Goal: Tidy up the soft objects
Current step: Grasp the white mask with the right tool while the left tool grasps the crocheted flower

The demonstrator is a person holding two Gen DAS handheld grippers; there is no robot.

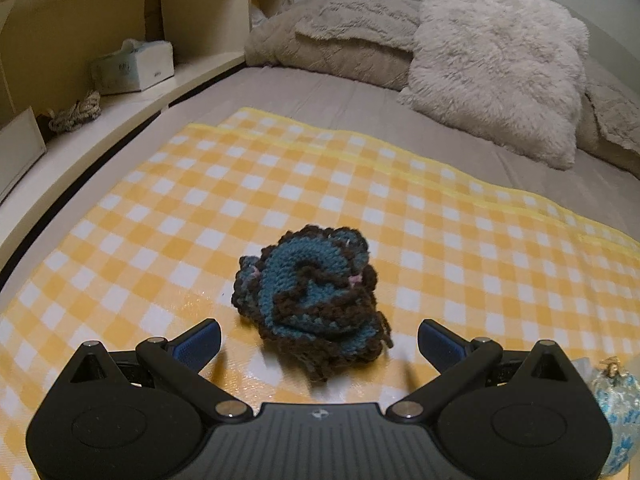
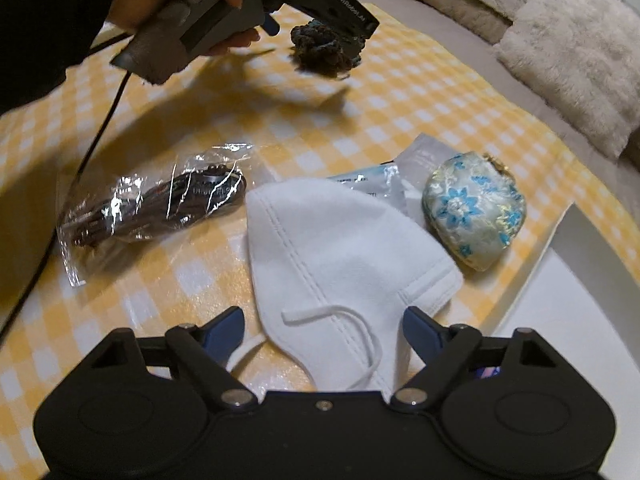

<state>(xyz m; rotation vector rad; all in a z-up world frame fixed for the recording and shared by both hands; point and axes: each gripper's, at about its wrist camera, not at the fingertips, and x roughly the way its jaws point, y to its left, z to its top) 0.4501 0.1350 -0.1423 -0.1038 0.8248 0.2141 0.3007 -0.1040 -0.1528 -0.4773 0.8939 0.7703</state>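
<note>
Here, crocheted bundle (image 1: 310, 304), left hand-held gripper (image 1: 320, 342) spread

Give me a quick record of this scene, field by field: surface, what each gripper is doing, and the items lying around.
surface: yellow checked mat on a bed
left gripper: open, empty, just short of the blue and brown crocheted piece
right gripper: open, empty, over the white face mask
other items: floral embroidered pouch right of the mask; dark cord in a clear plastic bag left of it; grey packet behind
background: fluffy pillow
</note>
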